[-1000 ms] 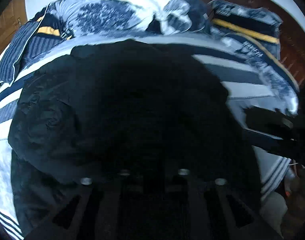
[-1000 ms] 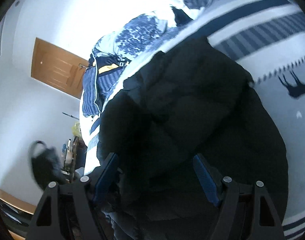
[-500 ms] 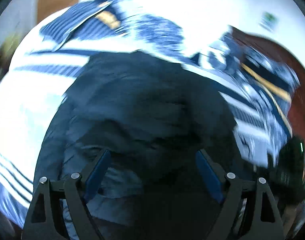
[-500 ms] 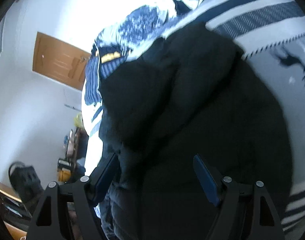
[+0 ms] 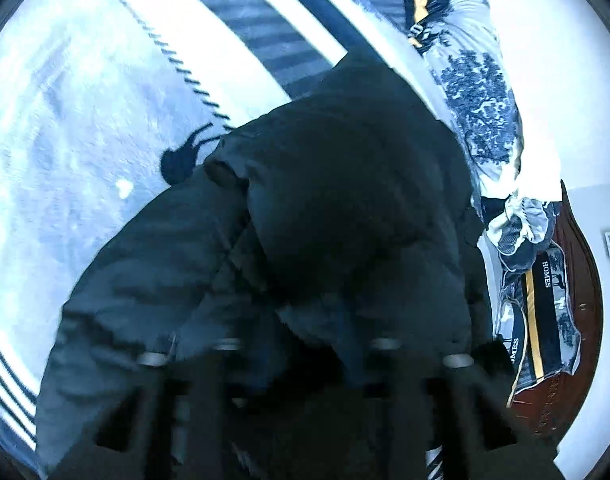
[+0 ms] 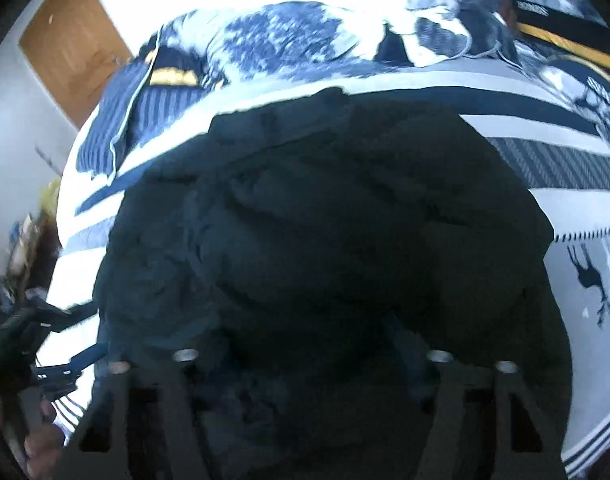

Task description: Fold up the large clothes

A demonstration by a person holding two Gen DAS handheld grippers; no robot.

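Both views swung round; left hand-held gripper (image 5: 305, 364) and right hand-held gripper (image 6: 309, 364) just closing over jacket (image 6: 325, 220).

We see the dark padded jacket (image 6: 325, 220) bulking over the middle of the bed, folds piled right up against both grippers, so no clean gap at the near edge. Open bedspread (image 5: 65, 112) lies on one side of it, flat and unobstructed, in the left wrist view. The far side is blocked: rumpled duvet (image 6: 289, 36) and pillow (image 6: 145, 120) heaped along the bed's far edge, just beyond the jacket. The dark wooden headboard (image 5: 577, 300) closes off the end past the pillows. In the right wrist view, a strap (image 6: 65, 312) and clutter (image 6: 25, 240) crowd the bedside at lower left; the wooden door (image 6: 73, 44) stands well apart.
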